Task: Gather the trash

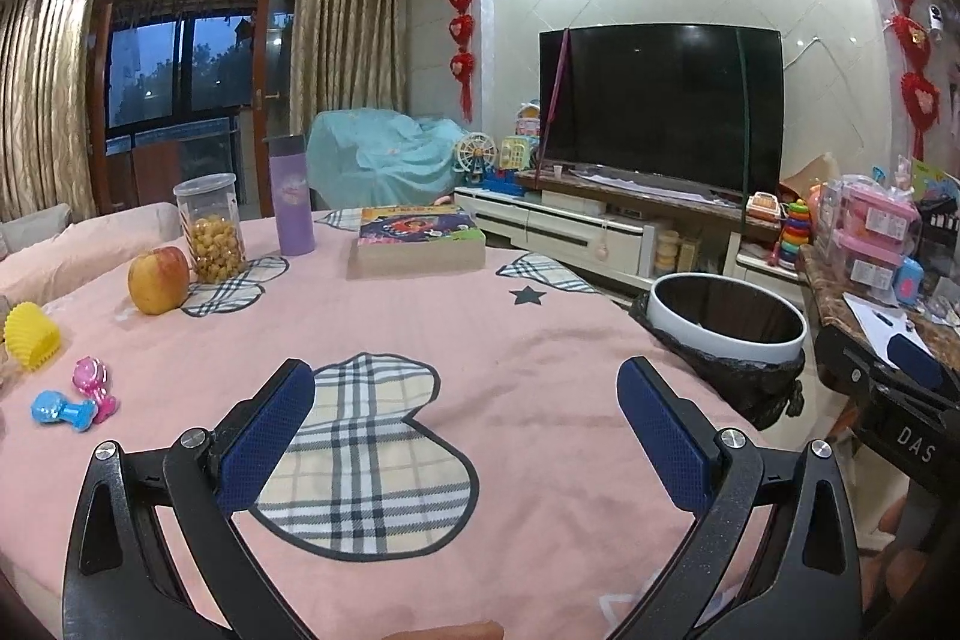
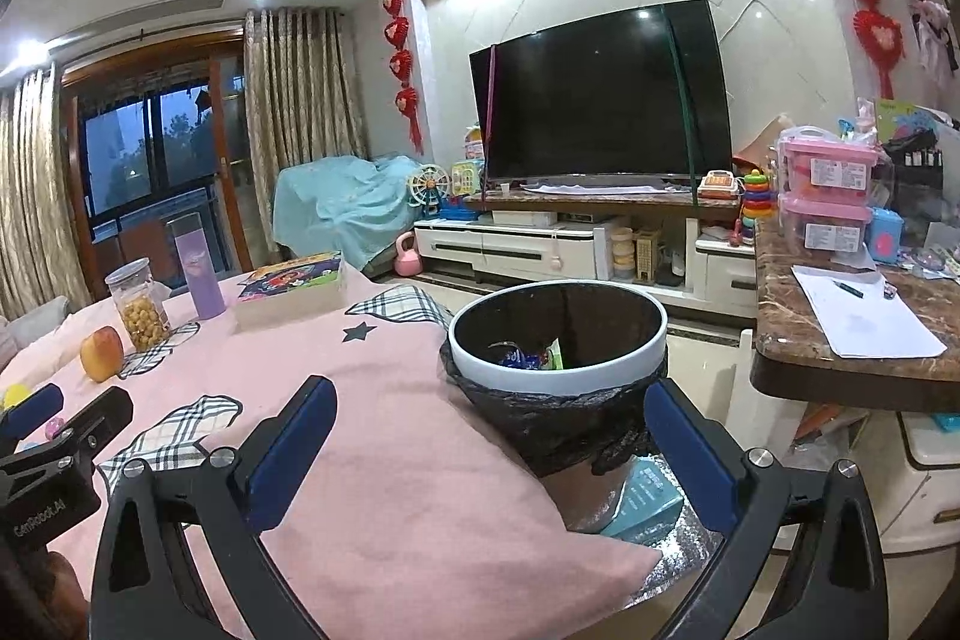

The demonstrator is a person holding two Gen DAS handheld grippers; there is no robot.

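A white-rimmed trash bin (image 2: pixel 558 376) lined with a black bag stands beside the table's right edge. Colourful wrappers (image 2: pixel 531 355) lie inside it. The bin also shows in the left wrist view (image 1: pixel 729 340). My left gripper (image 1: pixel 465 424) is open and empty above the pink tablecloth (image 1: pixel 540 358). My right gripper (image 2: pixel 489 436) is open and empty, just in front of the bin, over the table's corner. The left gripper's body shows at the left of the right wrist view (image 2: pixel 54 436).
On the table are an apple (image 1: pixel 157 279), a snack jar (image 1: pixel 210 227), a purple bottle (image 1: pixel 290 196), a boxed book (image 1: pixel 417 238), a yellow cup mould (image 1: pixel 31 337) and small pink and blue toys (image 1: pixel 78 397). A marble counter (image 2: pixel 852 340) with papers stands right of the bin.
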